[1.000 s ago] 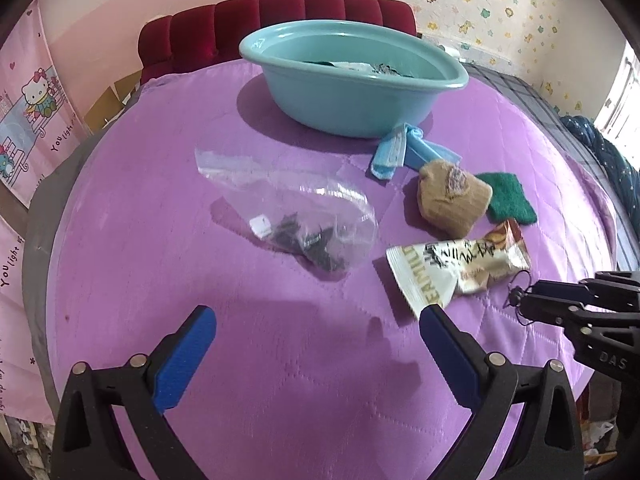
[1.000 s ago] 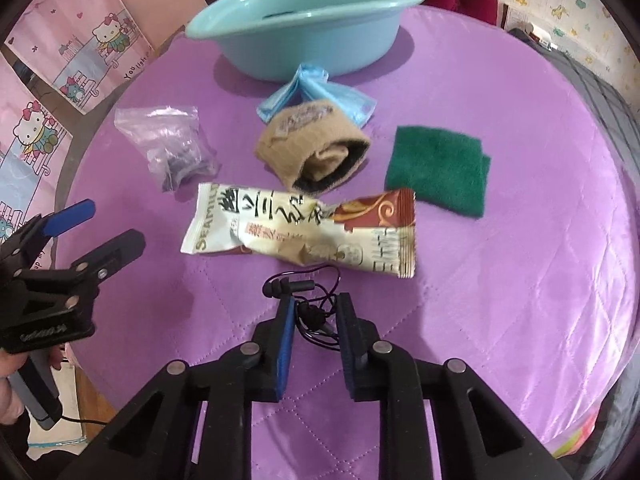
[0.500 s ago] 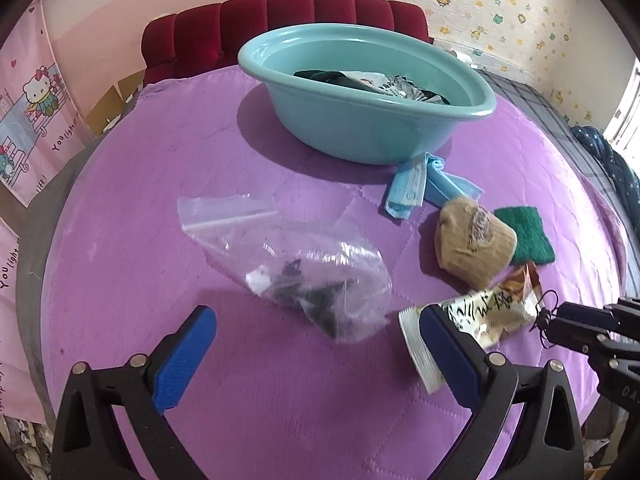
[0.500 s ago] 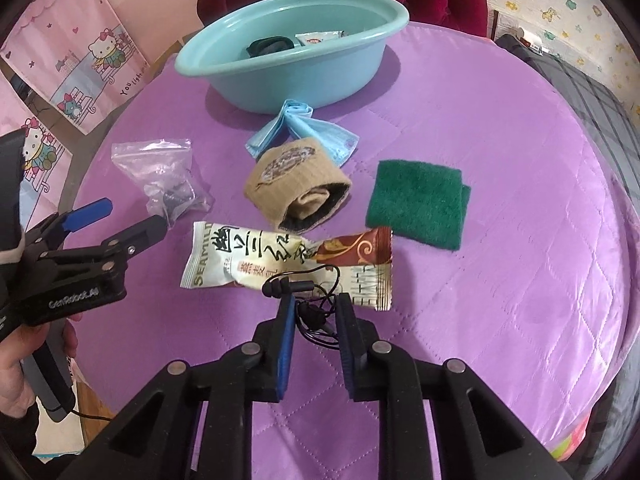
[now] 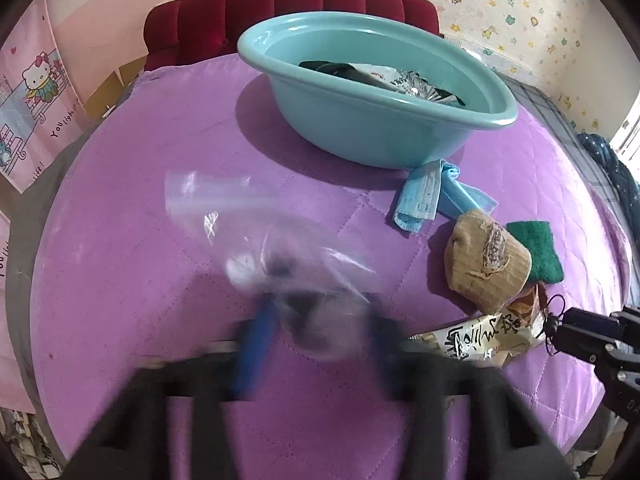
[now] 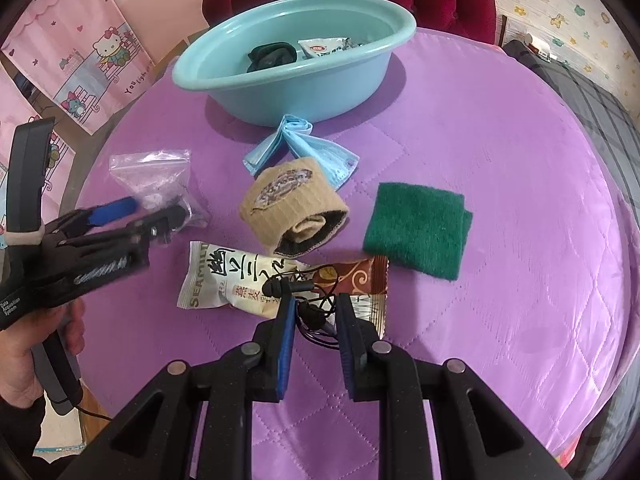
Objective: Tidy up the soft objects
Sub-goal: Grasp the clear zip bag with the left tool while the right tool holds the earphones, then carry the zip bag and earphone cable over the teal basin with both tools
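At 9 o'clock on cloth: bag [image 6: 158, 184], thin, slippery, light, dark bits inside. Left gripper [image 6: 154, 216] blurred at bag; jaw state unclear. Best pinch bunched middle. Right gripper [image 6: 314, 312] clamped on cord [image 6: 316, 316], over wrapper [image 6: 256, 284]. Basin [image 6: 280, 92] at 12.

Table cover [image 6: 500, 168]: purple, quilted diamond stitching.
Basin [image 6: 288, 80]: pale teal.
Face mask [image 6: 304, 148]: light blue, pleated.
Rolled sock [image 6: 292, 208]: tan ribbed, grey-purple oval emblem.
Scouring pad [image 6: 416, 228]: dark green.
Snack packet [image 6: 248, 280]: cream with black characters, brown swirled end at 3 o'clock.
Zip bag [image 6: 156, 176]: clear; dark contents, perhaps black.
Gripper pads [image 6: 286, 332]: blue.
Wallpaper [image 5: 520, 12]: cream, small coloured stars and animals.
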The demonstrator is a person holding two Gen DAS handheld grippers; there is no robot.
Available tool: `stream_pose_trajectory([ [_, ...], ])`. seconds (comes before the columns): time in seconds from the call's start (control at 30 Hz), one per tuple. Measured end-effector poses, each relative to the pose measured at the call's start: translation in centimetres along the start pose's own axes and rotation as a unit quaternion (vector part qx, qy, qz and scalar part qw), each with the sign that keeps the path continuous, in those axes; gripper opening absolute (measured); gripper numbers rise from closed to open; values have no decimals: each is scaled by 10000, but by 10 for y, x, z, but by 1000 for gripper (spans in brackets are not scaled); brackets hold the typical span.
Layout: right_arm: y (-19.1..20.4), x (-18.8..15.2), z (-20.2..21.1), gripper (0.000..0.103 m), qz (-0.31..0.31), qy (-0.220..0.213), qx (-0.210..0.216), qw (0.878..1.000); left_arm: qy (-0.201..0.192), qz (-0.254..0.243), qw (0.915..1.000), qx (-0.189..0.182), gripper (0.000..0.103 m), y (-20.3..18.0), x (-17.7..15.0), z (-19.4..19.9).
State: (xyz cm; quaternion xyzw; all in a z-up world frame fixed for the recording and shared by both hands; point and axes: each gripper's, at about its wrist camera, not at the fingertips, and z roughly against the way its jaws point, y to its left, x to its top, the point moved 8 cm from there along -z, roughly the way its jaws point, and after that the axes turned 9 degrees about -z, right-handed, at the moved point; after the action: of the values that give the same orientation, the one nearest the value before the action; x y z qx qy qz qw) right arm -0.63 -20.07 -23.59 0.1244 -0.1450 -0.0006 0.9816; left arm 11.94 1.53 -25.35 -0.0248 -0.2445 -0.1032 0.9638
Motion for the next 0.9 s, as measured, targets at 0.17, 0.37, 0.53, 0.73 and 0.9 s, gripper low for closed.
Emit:
stream_pose_trajectory([
  [0.17, -2, 4, -1, 20, -18, 57, 24, 10000, 36, -51, 10000, -73, 24, -2, -1, 7],
  [0.37, 1, 10, 0, 20, 24, 87, 67, 9999, 57, -57, 9999, -62, 24, -3, -3, 19],
  [0.53, 2, 15, 3, 20, 95, 76, 114, 9999, 41, -85, 9999, -85, 24, -7, -6, 29],
  [0.73, 1, 23, 10, 20, 136, -11, 135, 9998, -24, -104, 9999, -110, 24, -16, -9, 47],
  [0.9, 3, 29, 15, 20, 179, -85, 148, 9997, -49, -198, 9997, -167, 24, -22, -10, 61],
])
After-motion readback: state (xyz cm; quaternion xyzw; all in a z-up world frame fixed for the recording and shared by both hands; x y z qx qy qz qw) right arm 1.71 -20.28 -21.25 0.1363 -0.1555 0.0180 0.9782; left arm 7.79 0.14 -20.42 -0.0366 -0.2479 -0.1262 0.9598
